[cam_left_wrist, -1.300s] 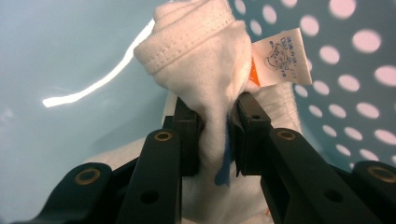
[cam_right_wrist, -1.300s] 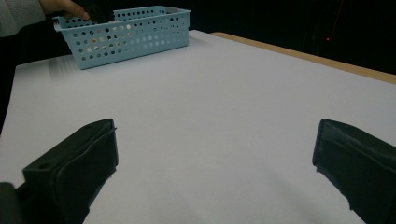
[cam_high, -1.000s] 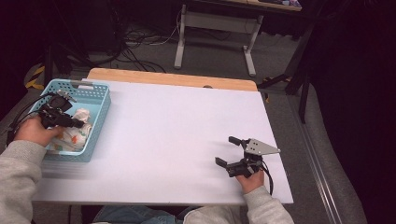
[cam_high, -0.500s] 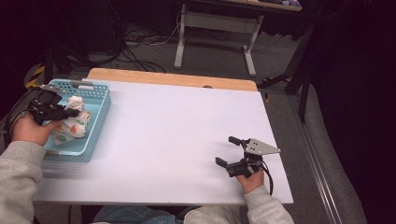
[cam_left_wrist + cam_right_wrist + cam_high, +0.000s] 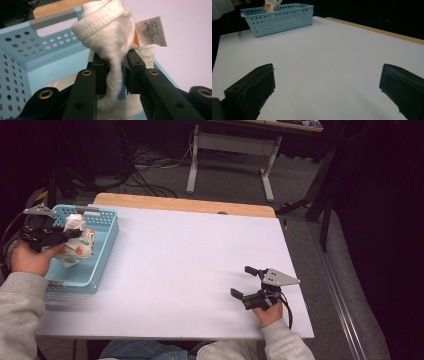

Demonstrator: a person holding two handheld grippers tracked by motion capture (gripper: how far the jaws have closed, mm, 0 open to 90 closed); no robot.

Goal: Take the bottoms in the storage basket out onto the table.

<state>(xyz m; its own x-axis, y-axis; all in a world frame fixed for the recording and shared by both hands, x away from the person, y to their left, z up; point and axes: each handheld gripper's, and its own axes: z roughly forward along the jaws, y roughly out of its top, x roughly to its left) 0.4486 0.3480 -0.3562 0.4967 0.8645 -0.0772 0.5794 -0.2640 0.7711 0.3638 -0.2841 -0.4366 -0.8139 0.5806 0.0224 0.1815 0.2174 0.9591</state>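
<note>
Left gripper [image 5: 113,75] clamped on white cloth bundle [image 5: 110,42], held upright above blue basket [image 5: 102,250] at counter's [image 5: 200,270] left edge. Right gripper [image 5: 254,282] jaws apart, resting well away, so the left hand does the lift-out.

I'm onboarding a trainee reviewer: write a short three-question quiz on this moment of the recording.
1. True or false: the left gripper is shut on the white garment.
2. Where does the blue basket stand: A, at the table's left edge; B, at its centre; C, beside the right gripper?
3. Fill in: the right gripper's jaws are ____, with nothing between them.

Key
1. True; the cloth is bunched between the pads, above the basket.
2. A.
3. Open, above the bare white table.
</note>
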